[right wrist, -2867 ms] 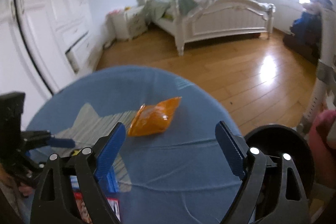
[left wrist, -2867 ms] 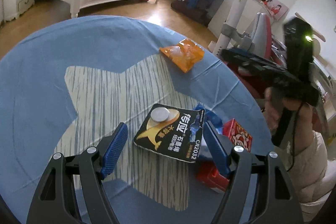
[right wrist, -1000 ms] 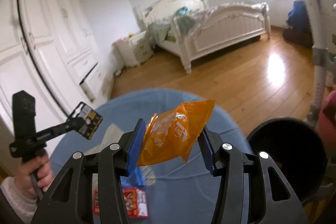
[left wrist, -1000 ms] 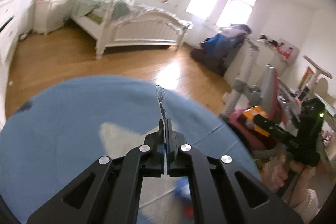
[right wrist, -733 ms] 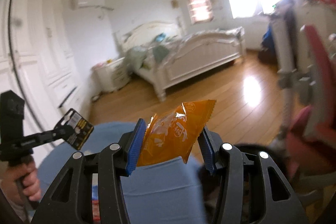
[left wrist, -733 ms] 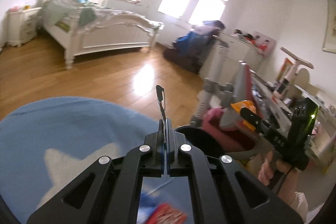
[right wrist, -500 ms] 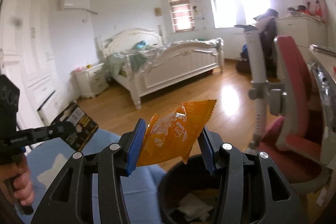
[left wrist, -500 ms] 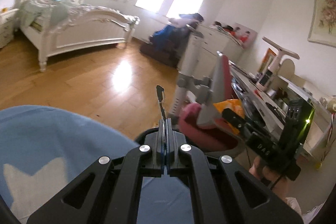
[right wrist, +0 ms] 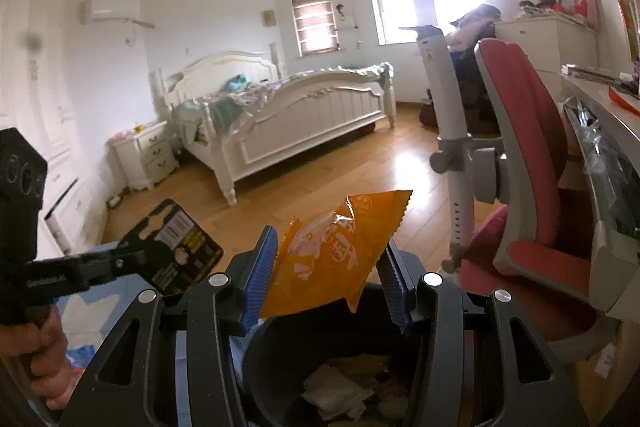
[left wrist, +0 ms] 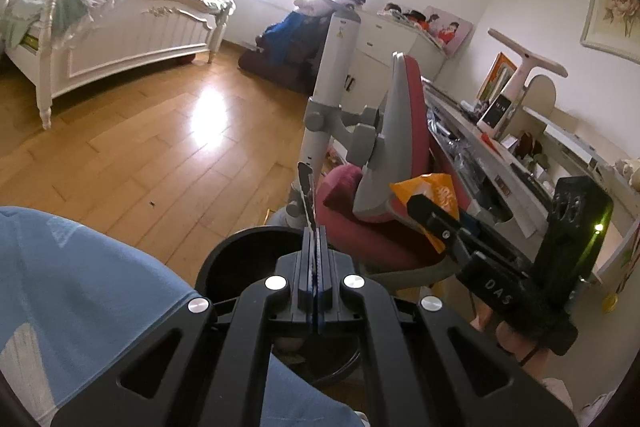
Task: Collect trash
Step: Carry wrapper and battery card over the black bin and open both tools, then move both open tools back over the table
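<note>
My left gripper [left wrist: 316, 239] is shut on a black battery card [left wrist: 307, 187], seen edge-on above the rim of a black bin [left wrist: 240, 251]. In the right wrist view the same card [right wrist: 180, 251] shows flat, at the tip of the left gripper [right wrist: 132, 261]. My right gripper [right wrist: 328, 267] is shut on an orange snack packet [right wrist: 336, 247], held over the open bin [right wrist: 272, 359], which has crumpled paper [right wrist: 336, 395] inside. From the left wrist view the packet [left wrist: 438, 191] sticks out of the right gripper [left wrist: 432, 217].
The blue-clothed table [left wrist: 80, 307] borders the bin on the left. A red desk chair [right wrist: 532, 155] and a cluttered desk [left wrist: 500, 155] stand close on the right. Wooden floor [left wrist: 160, 147] and a white bed [right wrist: 300, 115] lie beyond. A hand [right wrist: 44, 355] holds the left tool.
Both grippers have swung right, away from the table, each carrying its item. The bin has come in under them, and the chair and desk now fill the right side.
</note>
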`<state>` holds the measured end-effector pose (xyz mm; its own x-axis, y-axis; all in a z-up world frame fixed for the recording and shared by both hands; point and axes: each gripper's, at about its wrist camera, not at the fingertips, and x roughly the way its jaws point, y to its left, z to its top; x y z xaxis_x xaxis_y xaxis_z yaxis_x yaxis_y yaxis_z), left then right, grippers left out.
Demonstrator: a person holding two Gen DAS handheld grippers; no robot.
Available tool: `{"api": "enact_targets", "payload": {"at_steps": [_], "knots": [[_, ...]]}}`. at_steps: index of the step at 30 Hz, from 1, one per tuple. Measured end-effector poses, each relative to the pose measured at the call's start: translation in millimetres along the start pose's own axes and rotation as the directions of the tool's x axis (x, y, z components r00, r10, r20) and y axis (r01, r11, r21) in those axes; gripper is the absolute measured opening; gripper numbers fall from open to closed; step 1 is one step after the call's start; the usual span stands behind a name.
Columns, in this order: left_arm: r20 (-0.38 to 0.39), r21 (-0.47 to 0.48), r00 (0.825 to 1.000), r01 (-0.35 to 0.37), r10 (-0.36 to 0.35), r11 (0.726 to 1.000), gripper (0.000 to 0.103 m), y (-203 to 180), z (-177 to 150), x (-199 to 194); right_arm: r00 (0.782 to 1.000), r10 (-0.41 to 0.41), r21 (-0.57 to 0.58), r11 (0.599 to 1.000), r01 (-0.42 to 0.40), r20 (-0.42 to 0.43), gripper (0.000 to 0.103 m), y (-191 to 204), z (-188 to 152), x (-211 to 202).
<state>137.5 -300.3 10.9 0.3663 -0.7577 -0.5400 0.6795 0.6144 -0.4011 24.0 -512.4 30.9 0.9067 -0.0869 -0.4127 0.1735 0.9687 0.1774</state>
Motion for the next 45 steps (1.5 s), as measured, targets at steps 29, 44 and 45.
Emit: {"api": "enact_targets", "payload": {"at_steps": [29, 44, 45], "knots": [[-0.017, 0.029, 0.992, -0.126, 0.126, 0.992, 0.088, -0.1, -8.3, -19.2, 0.999, -0.011, 0.044, 0.999, 0.013, -0.049, 0.083, -17.2, -7.4, 6.3], [-0.03, -0.213, 0.954, -0.297, 0.297, 0.931, 0.094, 123.4, -95.3, -176.8, 0.797, 0.437, -0.048, 0.865, -0.5, -0.416, 0.086, 174.5, -75.0, -3.6], [-0.038, -0.204, 0.953, -0.302, 0.301, 0.931, 0.094, 126.1, -101.7, -181.6, 0.777, 0.444, -0.056, 0.853, -0.519, -0.445, 0.086, 188.4, -81.5, -4.1]]}}
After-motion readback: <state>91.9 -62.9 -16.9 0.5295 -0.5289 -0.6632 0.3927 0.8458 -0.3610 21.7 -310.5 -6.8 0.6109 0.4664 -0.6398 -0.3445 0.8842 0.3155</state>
